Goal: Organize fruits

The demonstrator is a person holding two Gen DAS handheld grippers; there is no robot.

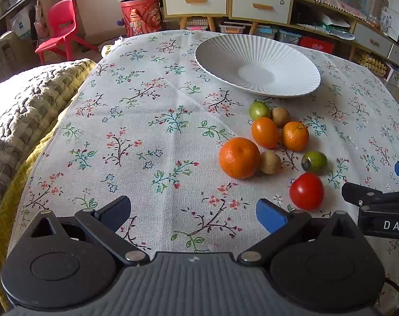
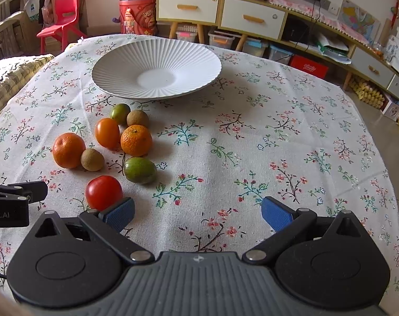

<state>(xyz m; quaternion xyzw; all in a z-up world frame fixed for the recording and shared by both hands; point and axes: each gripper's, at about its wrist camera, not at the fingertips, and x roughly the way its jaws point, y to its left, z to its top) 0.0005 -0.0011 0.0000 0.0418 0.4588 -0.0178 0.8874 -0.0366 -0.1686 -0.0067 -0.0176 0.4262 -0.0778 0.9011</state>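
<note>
Several fruits lie loose on the floral tablecloth in front of an empty white ribbed plate [image 1: 257,65] [image 2: 157,68]: a big orange [image 1: 239,158] [image 2: 68,150], a small orange [image 1: 295,136] [image 2: 136,140], an orange tomato [image 1: 264,132] [image 2: 107,133], a red tomato [image 1: 306,191] [image 2: 103,192], two green fruits [image 1: 314,161] [image 2: 140,170] and two brown ones [image 1: 270,162] [image 2: 92,159]. My left gripper [image 1: 193,214] is open and empty, left of the fruits. My right gripper [image 2: 198,213] is open and empty; its left pad [image 2: 119,212] sits just beside the red tomato.
A quilted yellow and brown blanket [image 1: 23,110] lies past the table's left edge. Behind the table stand a red chair [image 1: 61,31], a red bucket [image 1: 141,17] and drawer cabinets [image 1: 225,2]. The right gripper's body [image 1: 378,205] shows at the left view's right edge.
</note>
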